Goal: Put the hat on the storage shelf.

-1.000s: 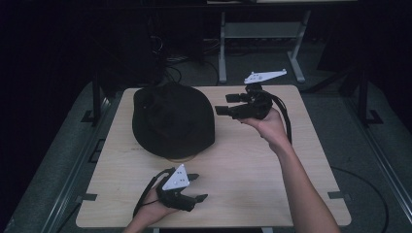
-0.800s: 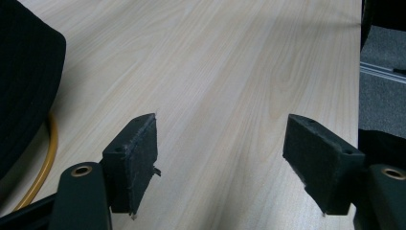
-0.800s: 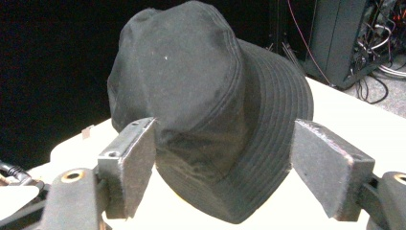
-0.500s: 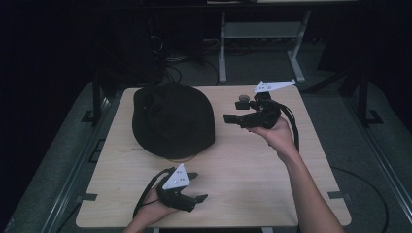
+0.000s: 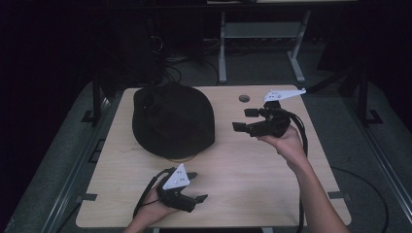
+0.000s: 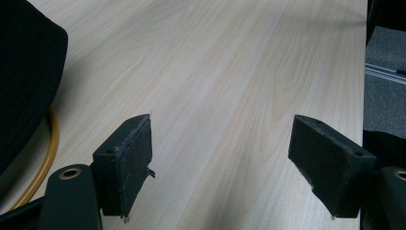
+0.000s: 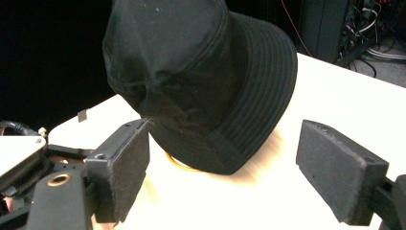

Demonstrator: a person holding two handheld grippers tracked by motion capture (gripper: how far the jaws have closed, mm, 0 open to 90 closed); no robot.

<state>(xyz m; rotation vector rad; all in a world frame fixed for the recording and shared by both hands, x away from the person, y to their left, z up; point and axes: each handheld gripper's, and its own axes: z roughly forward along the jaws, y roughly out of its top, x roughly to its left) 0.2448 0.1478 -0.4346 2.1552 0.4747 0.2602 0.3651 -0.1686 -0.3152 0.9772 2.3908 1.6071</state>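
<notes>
Hat: one black bucket hat (image 5: 174, 121) is lying in the upper left part of the high view, crown up, on the pale wooden table (image 5: 252, 179). A thin yellow ring (image 7: 178, 163) is peeking out under its brim; what the ring belongs to I cannot tell.

Right gripper: the right gripper (image 5: 246, 120) is hanging at centre right of the high view, pointing to the left toward the hat's right side. Its jaws have just been opening and are now standing wide, with nothing held between them.

Left gripper: the left gripper (image 5: 195, 186) is resting at the lower centre of the high view, below the hat's near brim and pointing to the right, away from the hat. Its jaws have just been opening too and are gaping wide over bare wood, holding nothing.

Key relation: in the right gripper view the hat (image 7: 201, 81) is sitting straight ahead, above and between the two pads (image 7: 125, 167), so the brim is lying in line with the opening but apart from it. The hat is almost round, so no long axis is guiding the grip.

Nearer hand: the left gripper is lying closer to the brim, but I judge the right one better placed, because it is already facing the hat.

Count: one hat, one ring, two grippers, one table, one small round hole (image 5: 244, 98) in the tabletop at upper centre.
</notes>
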